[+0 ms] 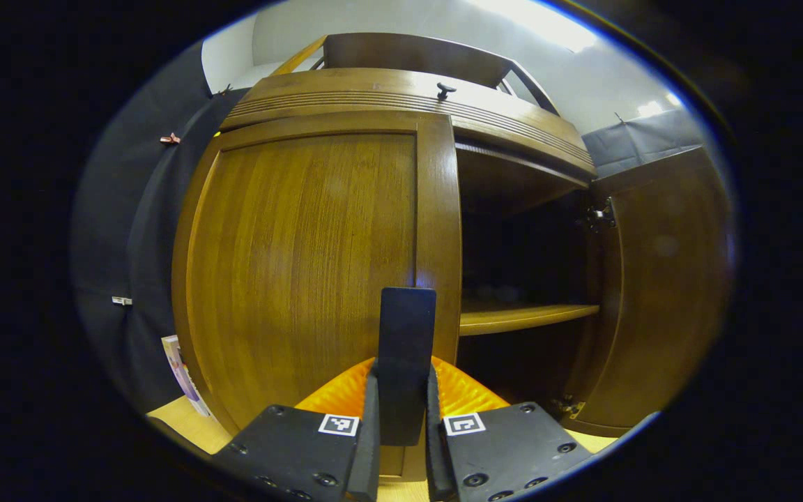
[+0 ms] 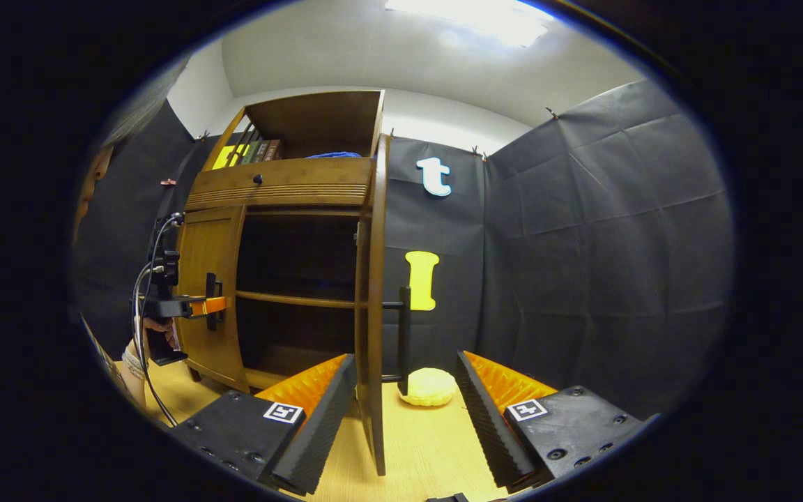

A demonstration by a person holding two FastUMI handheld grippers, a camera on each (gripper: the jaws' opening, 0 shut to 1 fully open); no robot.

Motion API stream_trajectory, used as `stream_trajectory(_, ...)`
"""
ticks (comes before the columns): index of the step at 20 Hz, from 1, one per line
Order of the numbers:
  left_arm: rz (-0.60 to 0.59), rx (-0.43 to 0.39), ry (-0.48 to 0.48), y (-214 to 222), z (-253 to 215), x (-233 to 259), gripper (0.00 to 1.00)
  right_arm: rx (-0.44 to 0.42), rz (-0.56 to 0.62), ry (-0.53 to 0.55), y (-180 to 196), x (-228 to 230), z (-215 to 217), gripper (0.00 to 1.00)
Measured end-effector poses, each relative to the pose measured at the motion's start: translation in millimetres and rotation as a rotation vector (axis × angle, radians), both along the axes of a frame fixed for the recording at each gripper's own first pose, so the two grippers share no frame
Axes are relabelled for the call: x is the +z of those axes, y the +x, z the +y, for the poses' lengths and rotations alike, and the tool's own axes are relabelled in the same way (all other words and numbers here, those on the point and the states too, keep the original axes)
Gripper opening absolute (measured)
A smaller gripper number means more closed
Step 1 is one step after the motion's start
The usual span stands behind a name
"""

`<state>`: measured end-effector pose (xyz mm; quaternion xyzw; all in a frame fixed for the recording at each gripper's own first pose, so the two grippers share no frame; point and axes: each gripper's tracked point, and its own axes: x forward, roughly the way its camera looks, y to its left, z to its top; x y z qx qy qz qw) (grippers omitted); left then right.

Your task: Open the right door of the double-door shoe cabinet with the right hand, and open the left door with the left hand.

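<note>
Wooden shoe cabinet (image 2: 283,183) on a pale worktop (image 2: 429,446). Left tool (image 1: 405,390) clamps the dark handle (image 1: 406,362) of the closed left door (image 1: 304,272). Right door (image 2: 372,300) stands swung open (shelf visible inside); right tool (image 2: 405,411) gapes wide, straddling its edge

Heads up: your left gripper (image 1: 401,418) covers the lower end of the left door's handle (image 1: 407,328), so you can't see where it meets the left door (image 1: 304,265). Inside the shoe cabinet (image 2: 283,181), everything behind the shelf (image 1: 523,317) is too dark to make out. The right door (image 2: 373,293) hides part of that pale round thing (image 2: 429,387) beside it.
</note>
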<state>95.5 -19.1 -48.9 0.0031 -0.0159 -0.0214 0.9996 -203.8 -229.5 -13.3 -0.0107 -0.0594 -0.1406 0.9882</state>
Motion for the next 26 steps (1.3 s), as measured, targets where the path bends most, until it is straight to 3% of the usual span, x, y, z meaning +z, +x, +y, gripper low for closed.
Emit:
stream_trajectory(15, 0.024, -0.143, 0.013, -105, 33, 6, 0.3, 0.054, 0.008, -0.017, 16, 0, 57, 0.95)
stream_trajectory(26, 0.027, -0.048, 0.034, -164, 85, 13, 0.29, 0.216, 0.057, -0.019, 65, -13, 99, 0.95)
